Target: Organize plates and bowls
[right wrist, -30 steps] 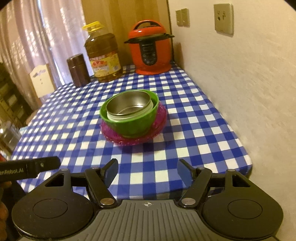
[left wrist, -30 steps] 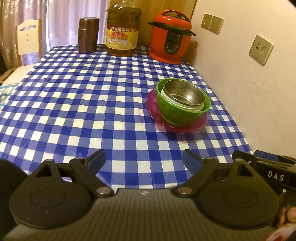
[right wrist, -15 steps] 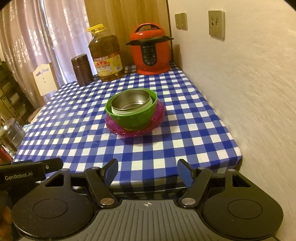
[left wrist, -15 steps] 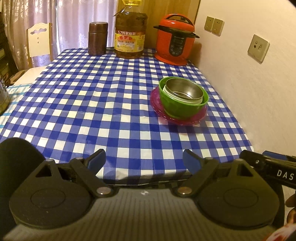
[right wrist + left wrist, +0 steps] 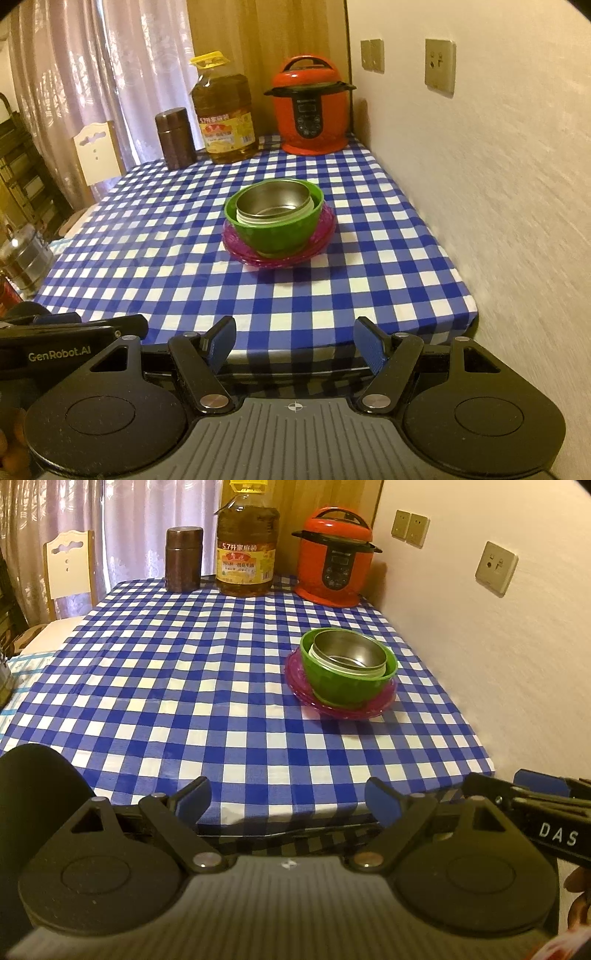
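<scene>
A steel bowl (image 5: 347, 657) (image 5: 275, 203) sits nested inside a green bowl (image 5: 343, 690) (image 5: 277, 236), which stands on a pink plate (image 5: 295, 679) (image 5: 325, 225) near the wall side of the checked table. My left gripper (image 5: 288, 799) hangs open over the table's near edge, well short of the stack, nothing between its blue pads. My right gripper (image 5: 294, 341) is likewise open and empty at the near edge, the stack straight ahead of it. Each gripper's side shows in the other's view.
At the table's far end stand a brown canister (image 5: 183, 564), a large oil bottle (image 5: 246, 550) and a red pressure cooker (image 5: 334, 557). A wall (image 5: 498, 646) with sockets runs along the right. A white chair (image 5: 70, 572) is at the left; a metal pot (image 5: 26, 258) sits beside the table.
Both grippers have drawn back and slightly up from the table, so the stack looks smaller and farther and the table's near edge has come into view. Jaws stayed open.
</scene>
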`<state>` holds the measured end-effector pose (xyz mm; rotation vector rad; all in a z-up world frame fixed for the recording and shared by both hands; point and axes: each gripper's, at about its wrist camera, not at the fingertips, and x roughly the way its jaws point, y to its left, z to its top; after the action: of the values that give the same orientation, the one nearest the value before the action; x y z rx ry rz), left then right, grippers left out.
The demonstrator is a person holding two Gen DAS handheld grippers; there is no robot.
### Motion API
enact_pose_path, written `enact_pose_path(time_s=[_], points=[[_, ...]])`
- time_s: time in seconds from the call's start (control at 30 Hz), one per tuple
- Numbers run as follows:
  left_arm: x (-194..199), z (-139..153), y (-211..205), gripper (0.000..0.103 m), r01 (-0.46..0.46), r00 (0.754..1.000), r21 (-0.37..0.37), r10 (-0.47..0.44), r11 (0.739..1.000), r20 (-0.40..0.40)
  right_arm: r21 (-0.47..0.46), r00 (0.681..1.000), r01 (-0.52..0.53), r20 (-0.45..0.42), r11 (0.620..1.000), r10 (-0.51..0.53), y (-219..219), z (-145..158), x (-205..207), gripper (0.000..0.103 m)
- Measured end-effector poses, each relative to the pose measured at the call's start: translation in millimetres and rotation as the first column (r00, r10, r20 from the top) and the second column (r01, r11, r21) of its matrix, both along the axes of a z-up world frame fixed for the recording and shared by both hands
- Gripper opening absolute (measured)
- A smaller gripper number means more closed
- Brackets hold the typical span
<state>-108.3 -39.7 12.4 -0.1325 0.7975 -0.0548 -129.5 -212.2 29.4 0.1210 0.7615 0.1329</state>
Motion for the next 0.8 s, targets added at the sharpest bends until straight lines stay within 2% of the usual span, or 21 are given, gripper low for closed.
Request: enact_pose_path(time_s=[0.47, 0.8], points=[[-5, 11, 4, 0.089, -0.016, 0.997, 0.01, 0.015, 1.0, 0.072, -0.005, 0.999, 0.007, 0.046, 1.0, -0.007, -1, 9, -2, 0.07], [-5, 12, 3, 0.089, -0.015, 0.997, 0.01, 0.014, 1.0, 0.073, -0.002, 0.999, 0.007, 0.05, 1.0, -0.007, -3, 9, -2, 0.07]])
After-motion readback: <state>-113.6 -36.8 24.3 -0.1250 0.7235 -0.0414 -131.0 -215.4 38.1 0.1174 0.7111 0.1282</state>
